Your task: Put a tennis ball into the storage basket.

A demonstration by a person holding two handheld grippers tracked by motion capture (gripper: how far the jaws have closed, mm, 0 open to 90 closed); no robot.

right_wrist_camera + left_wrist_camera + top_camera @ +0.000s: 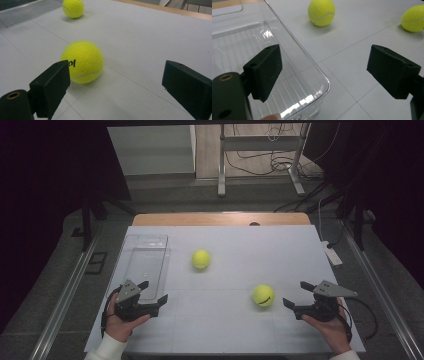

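Note:
Two yellow tennis balls lie on the white table [225, 270]. The far ball [200, 259] [321, 12] [73, 8] rests near the middle, just right of a clear plastic bin [145, 262] [244, 50]. The near ball [263, 295] [412, 18] [83, 61] lies right of centre, with black print on it. My left gripper [153, 291] [324, 72] is open at the bin's near right corner, nothing between its jaws. Just right of the near ball, my right gripper [297, 294] [115, 87] stands open and apart from it.
The bin is empty and sits at the table's left side. A wooden strip [220, 218] runs along the table's far edge. A white power strip [331, 252] lies off the right edge. A metal stand [260, 155] and cables are on the floor beyond.

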